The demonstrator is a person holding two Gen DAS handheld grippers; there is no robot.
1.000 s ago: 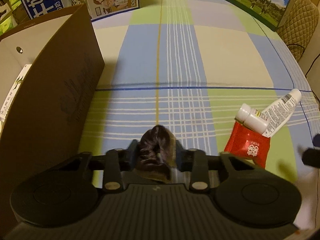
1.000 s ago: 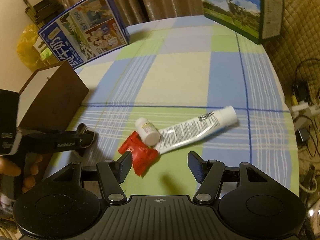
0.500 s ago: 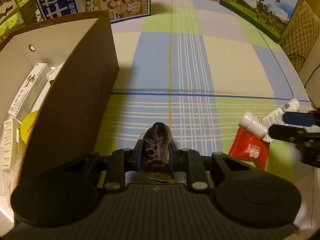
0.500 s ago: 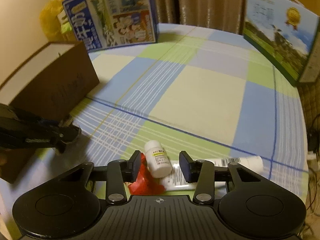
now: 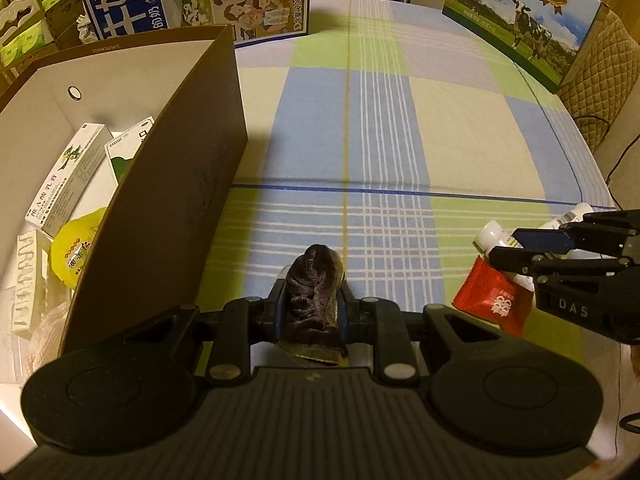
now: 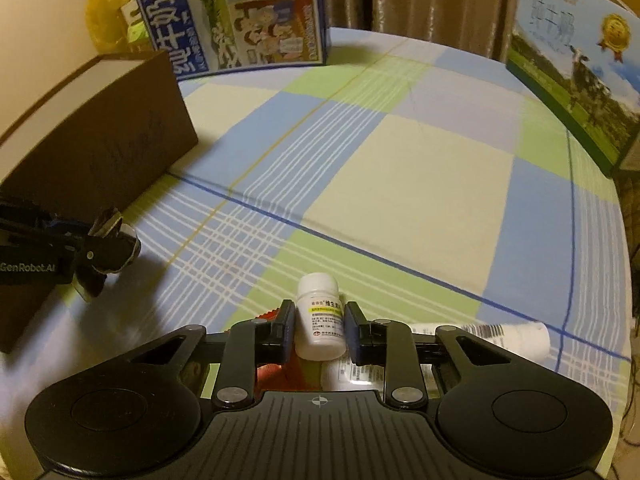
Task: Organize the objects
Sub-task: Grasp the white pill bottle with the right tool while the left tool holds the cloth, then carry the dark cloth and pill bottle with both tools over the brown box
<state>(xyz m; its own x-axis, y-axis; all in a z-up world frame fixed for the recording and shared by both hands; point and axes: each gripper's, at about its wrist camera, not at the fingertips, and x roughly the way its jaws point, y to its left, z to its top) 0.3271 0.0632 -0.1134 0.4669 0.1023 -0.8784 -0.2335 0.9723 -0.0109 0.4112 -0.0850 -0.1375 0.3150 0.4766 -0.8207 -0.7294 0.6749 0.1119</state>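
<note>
Left gripper (image 5: 311, 312) clenched on dark packet (image 5: 314, 300); lift clear of brown box (image 5: 168, 200) wall before drop. Right gripper (image 6: 319, 330) straddles white bottle (image 6: 320, 316), contact unclear; squeeze at label.

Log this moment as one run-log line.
left gripper: holding dark pouch | right gripper: around white bottle | brown box: open

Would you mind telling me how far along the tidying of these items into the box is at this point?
Done: several cartons and a yellow packet already lie in the brown box. In hand: the left gripper clamps a dark packet beside the box, and the right gripper brackets the white pill bottle, though contact is unclear. Left: the red sachet and white tube remain on the table.
</note>
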